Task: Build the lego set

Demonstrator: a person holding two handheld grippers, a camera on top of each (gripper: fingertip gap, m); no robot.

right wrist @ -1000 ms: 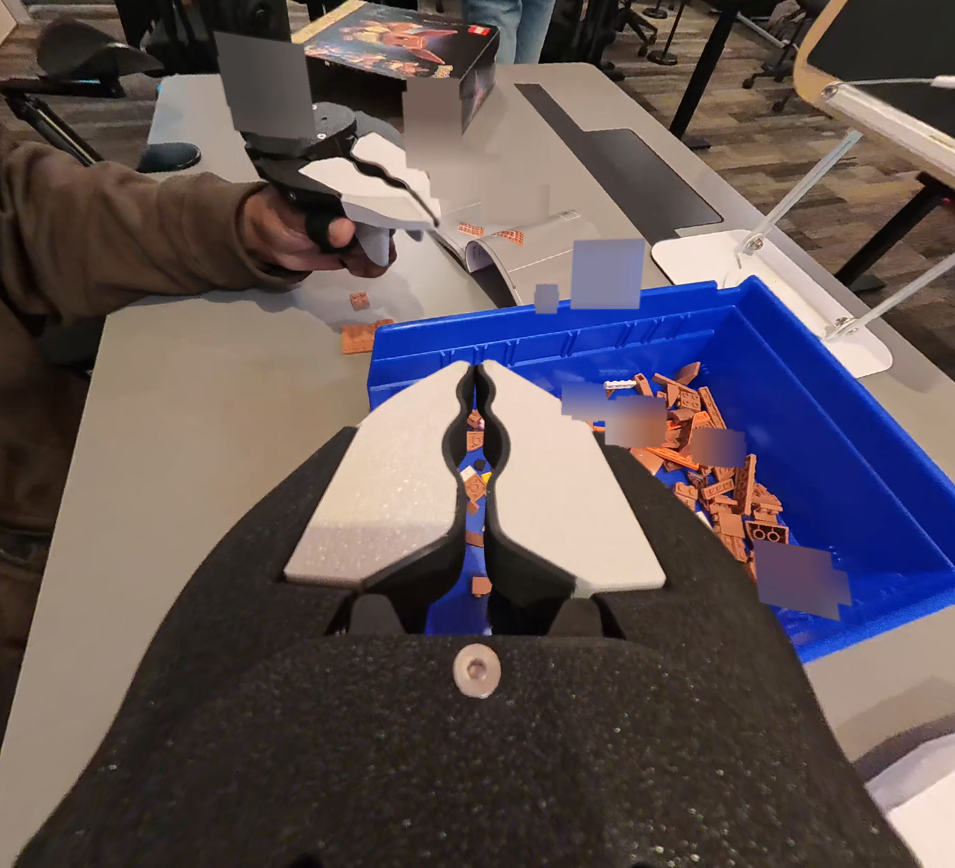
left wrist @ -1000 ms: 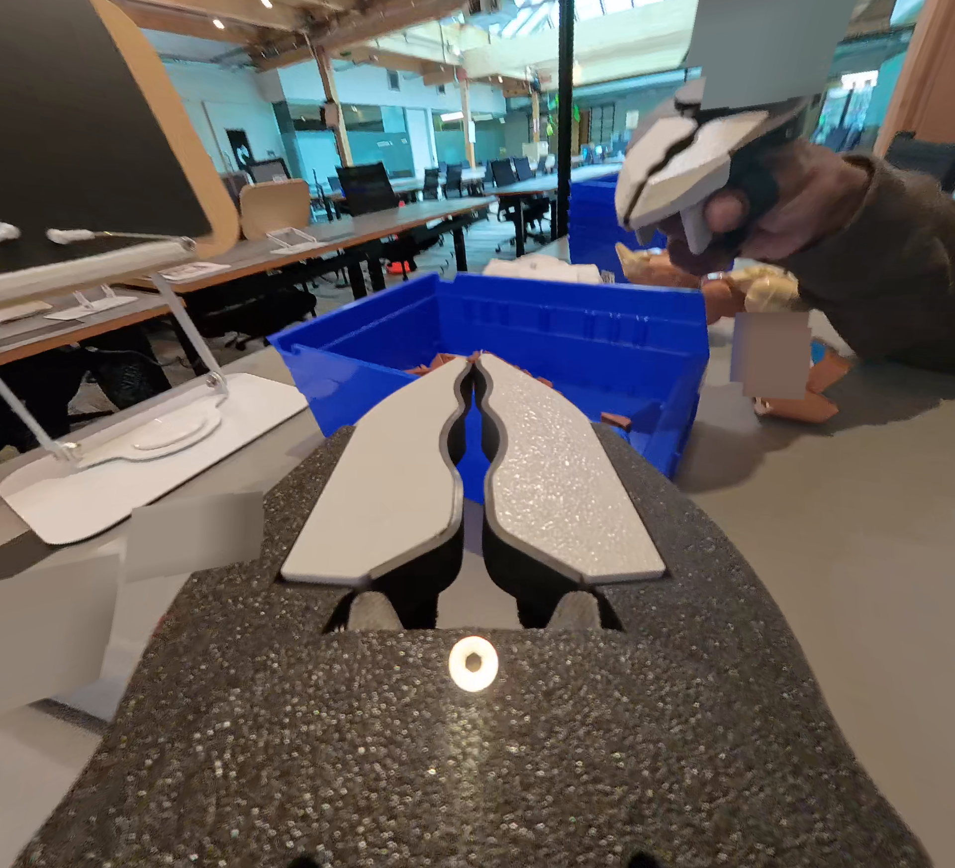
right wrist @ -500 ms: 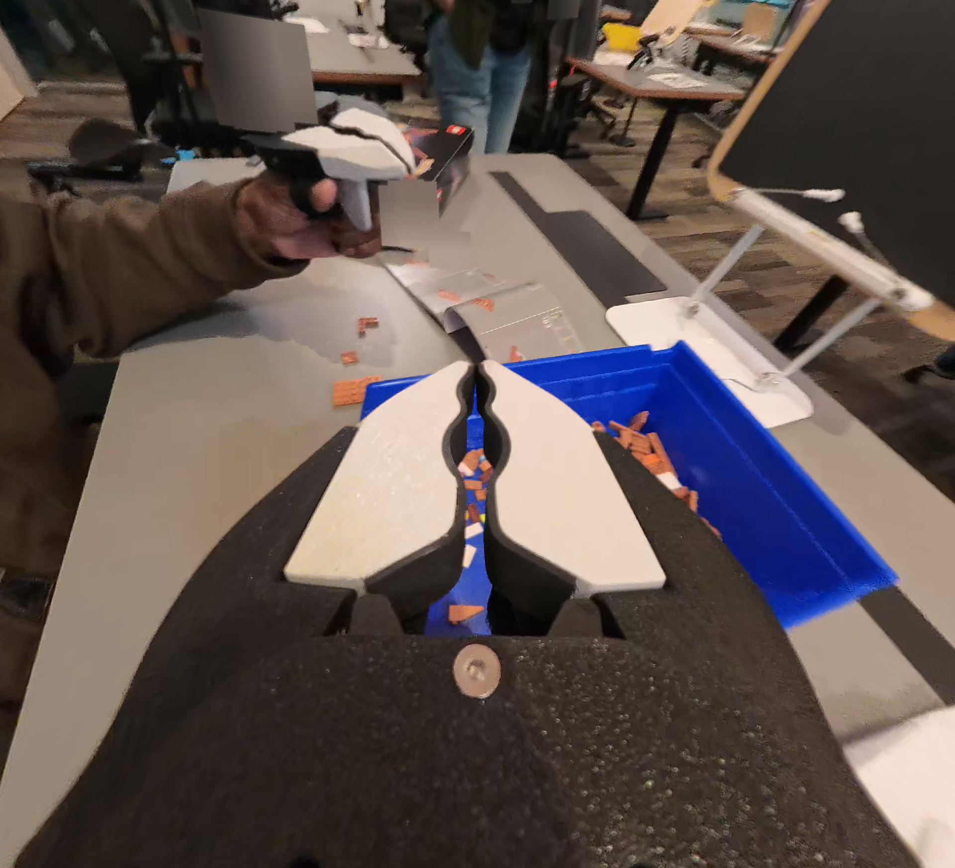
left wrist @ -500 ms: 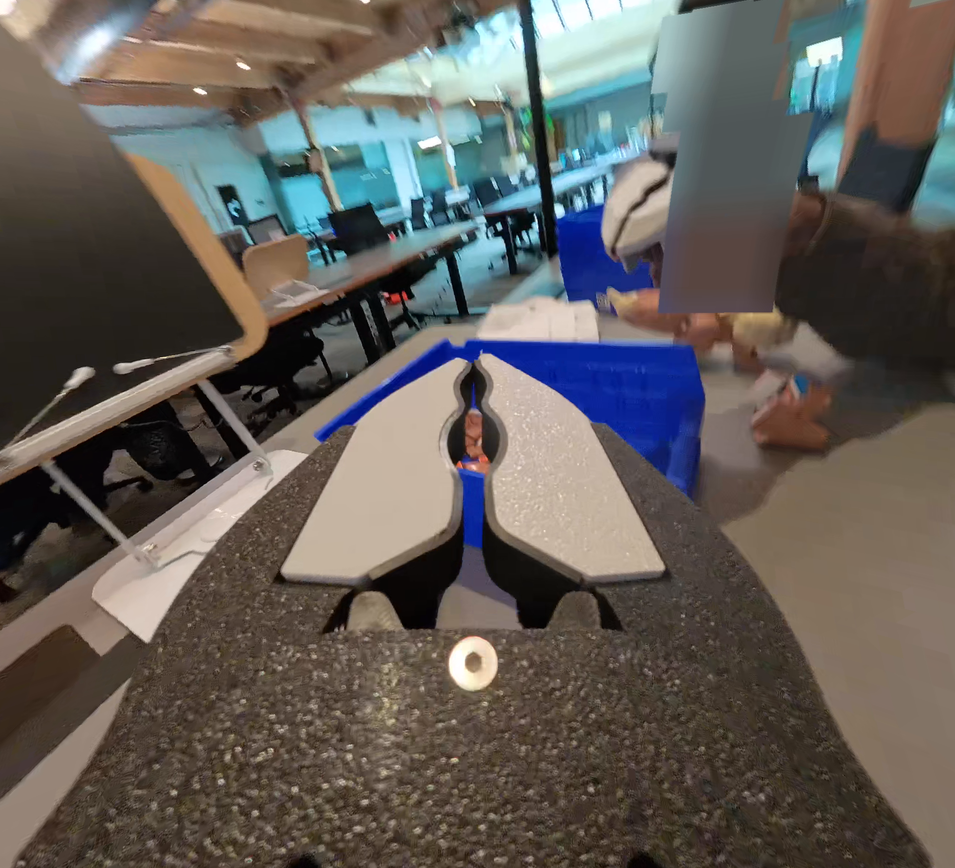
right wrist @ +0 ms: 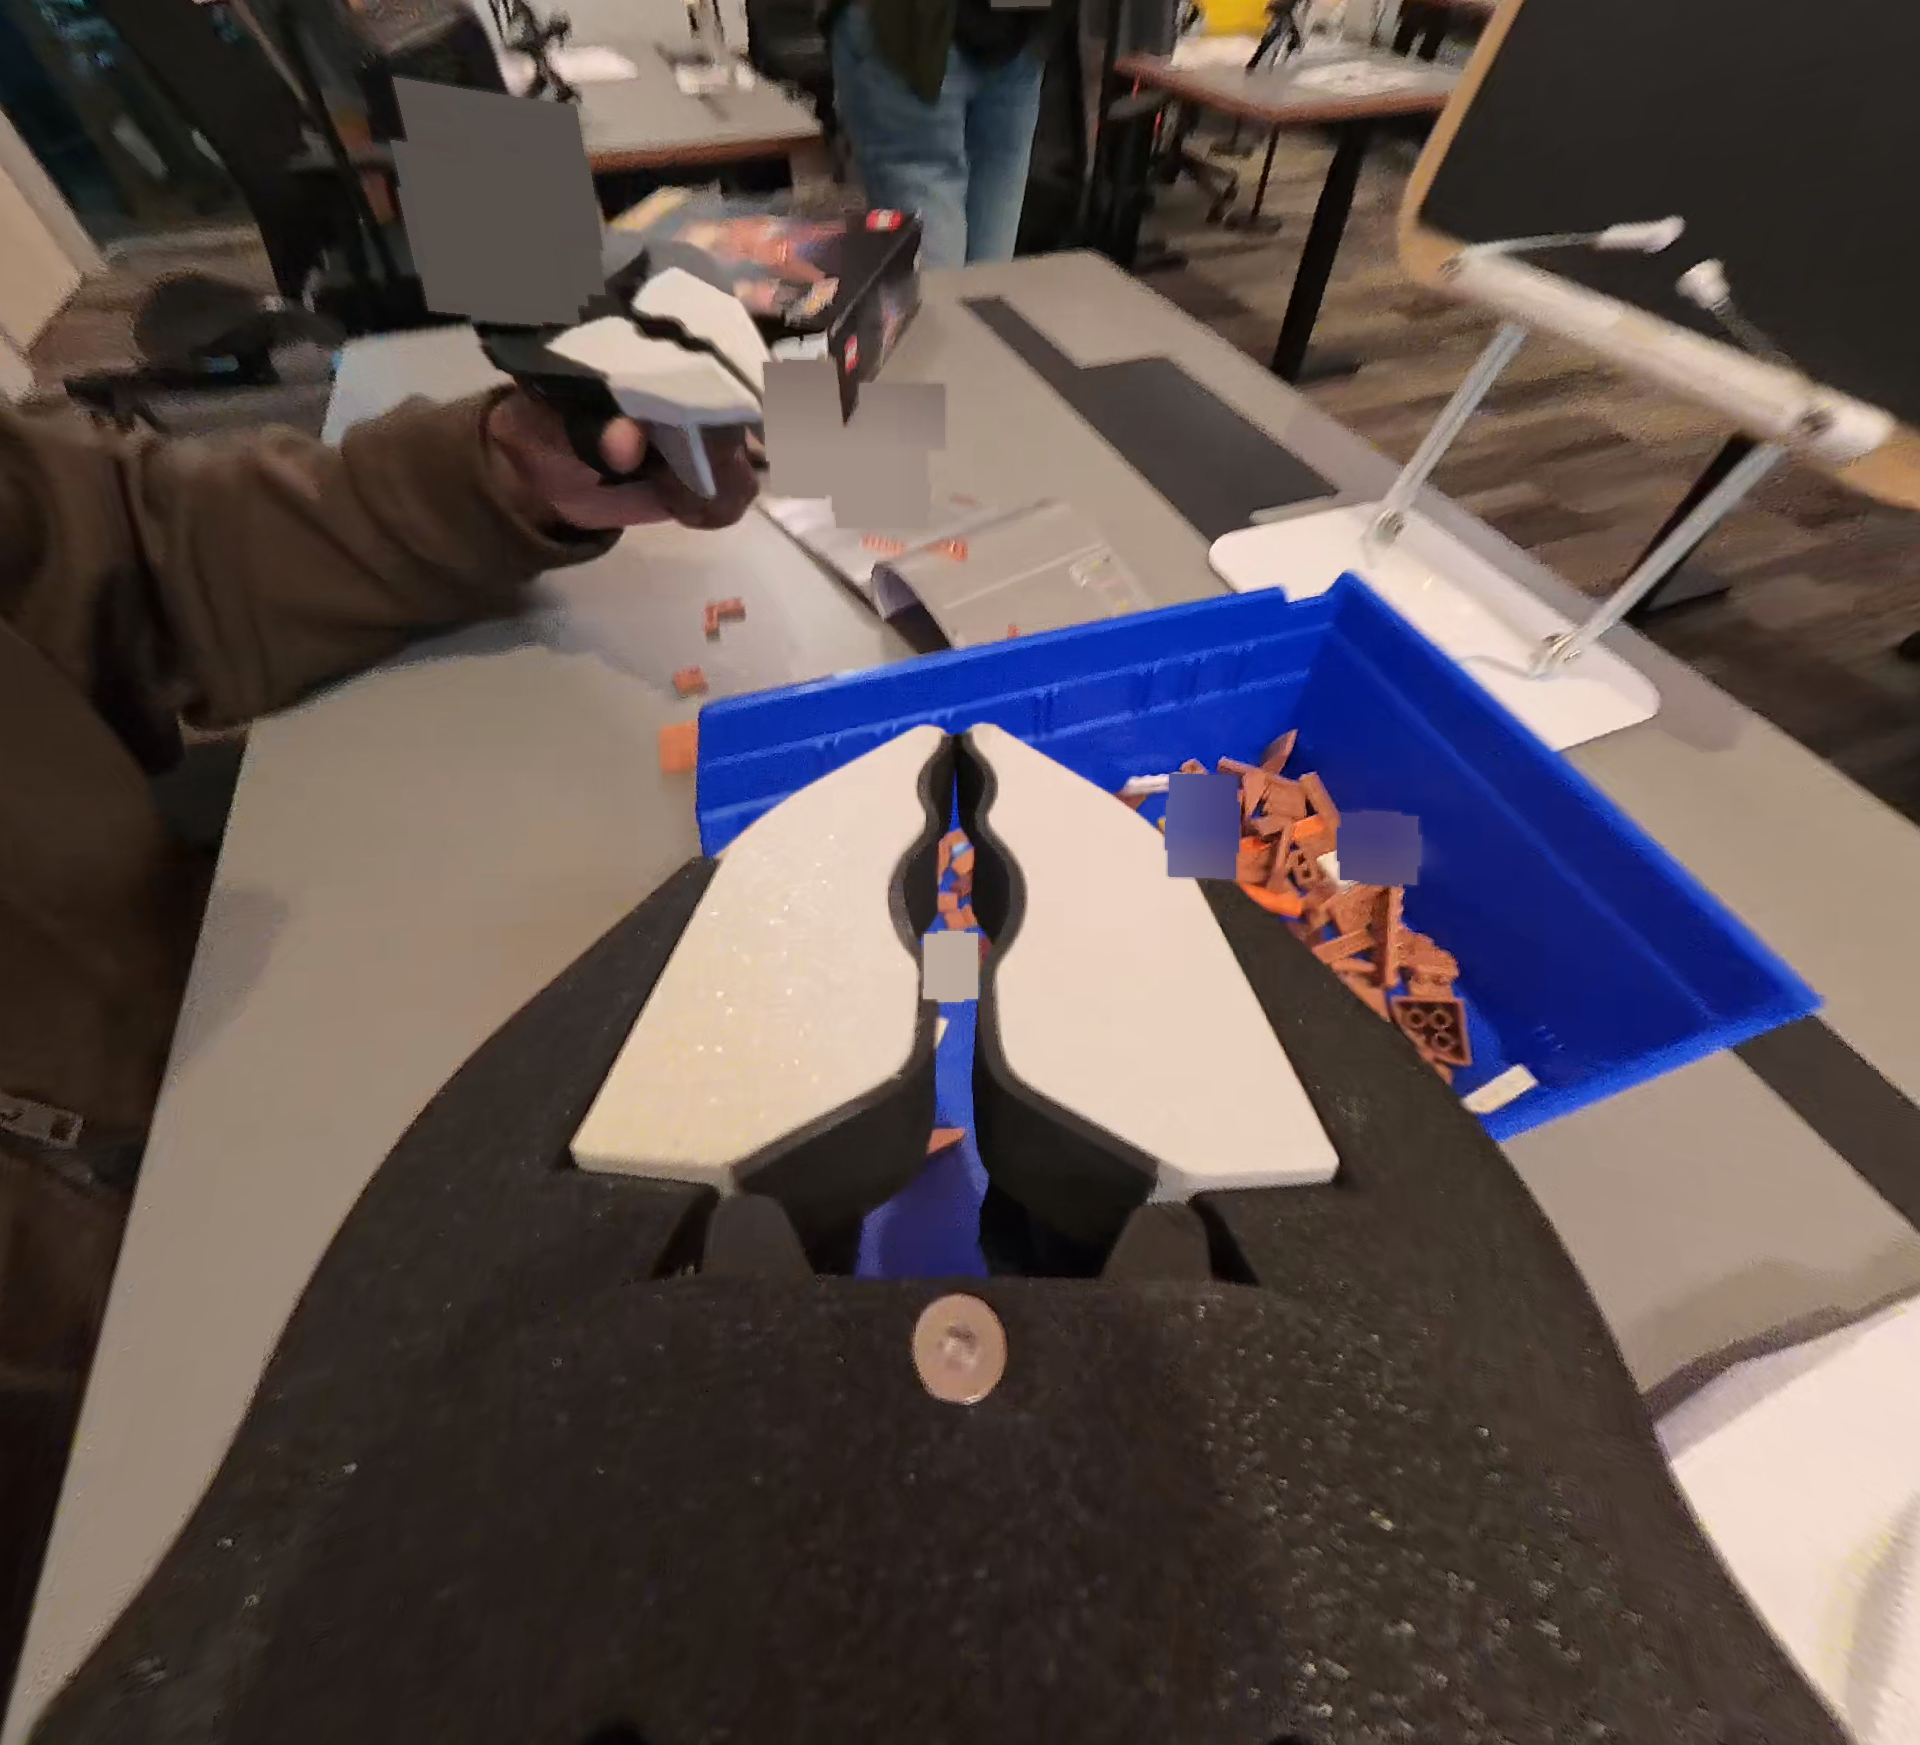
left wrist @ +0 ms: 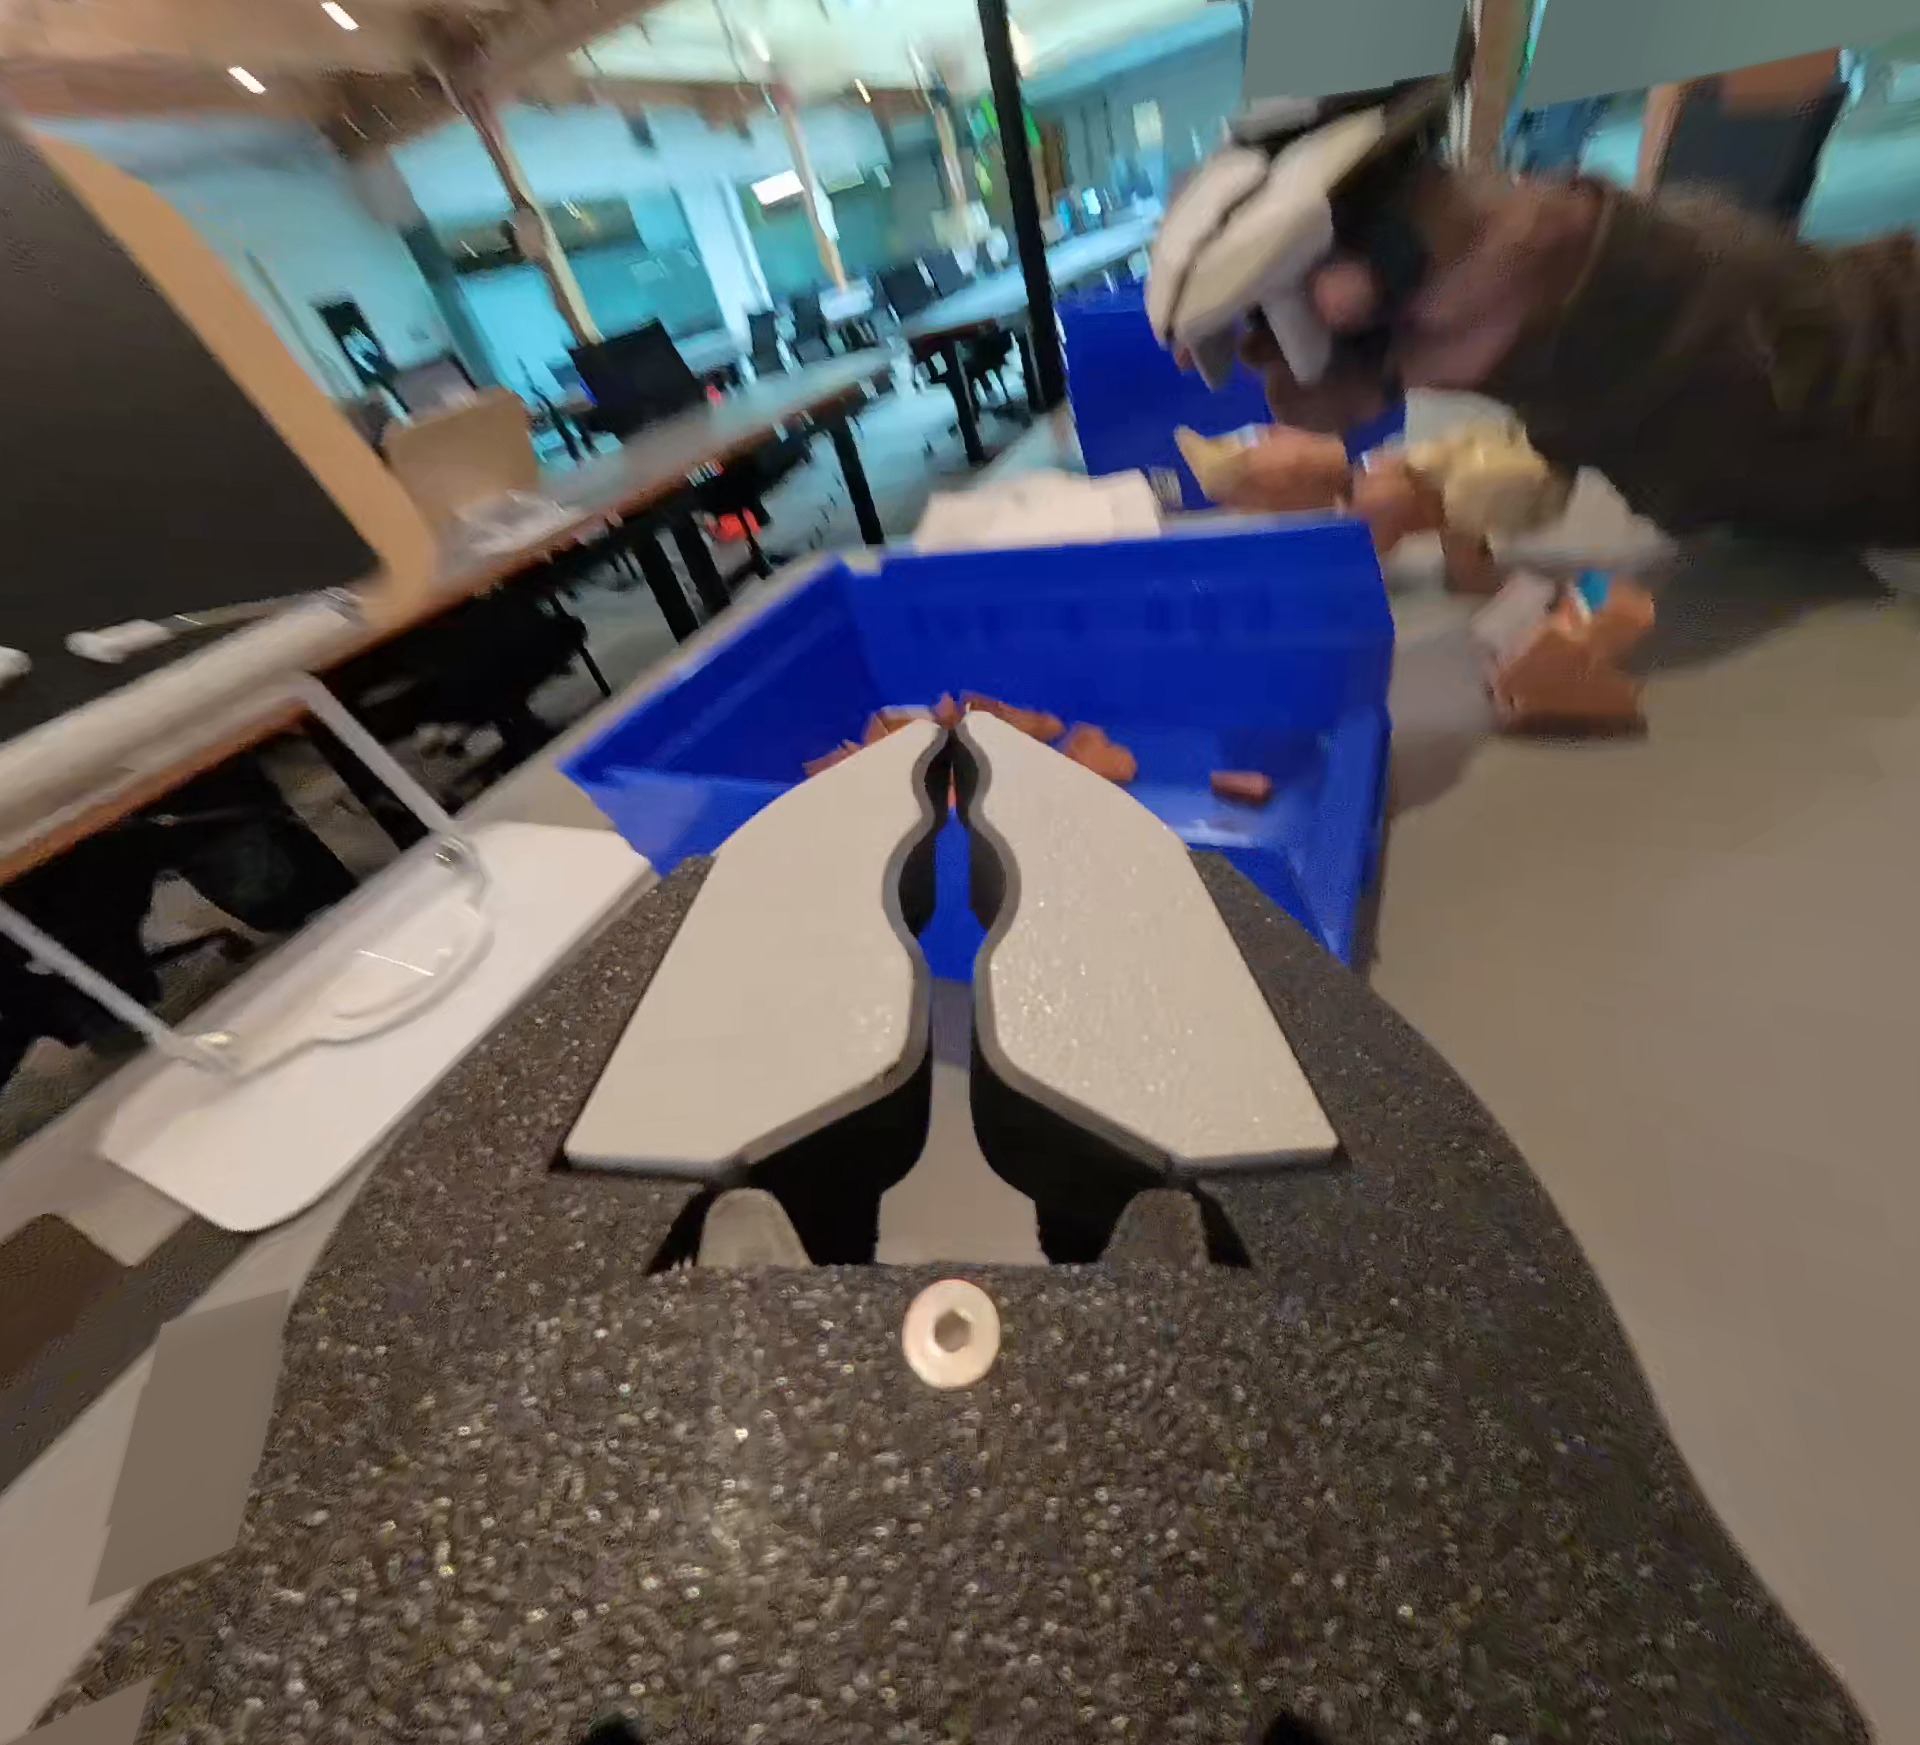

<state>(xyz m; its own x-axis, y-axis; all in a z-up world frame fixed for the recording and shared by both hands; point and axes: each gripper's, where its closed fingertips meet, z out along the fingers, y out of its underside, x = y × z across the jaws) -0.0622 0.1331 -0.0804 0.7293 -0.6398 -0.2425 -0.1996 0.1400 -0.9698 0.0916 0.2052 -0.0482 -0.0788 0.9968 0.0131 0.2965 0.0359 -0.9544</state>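
Here both tools (left wrist: 951,739) (right wrist: 954,739) hover closed above the blue bin (right wrist: 1558,864).

Bricks (right wrist: 1351,906) in bin (right wrist: 1621,874), table (right wrist: 416,864).

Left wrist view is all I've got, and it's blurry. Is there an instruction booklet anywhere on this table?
Observer: Yes. The right wrist view shows an open booklet lying just beyond the far wall of the blue bin.
Operator: Any pieces outside the bin on that side?
Observer: A few loose brown bricks lie on the table, between the bin's corner and the hand holding the left gripper.
Operator: And the set's box?
Observer: A dark box sits at the far end of the table, behind the left gripper.
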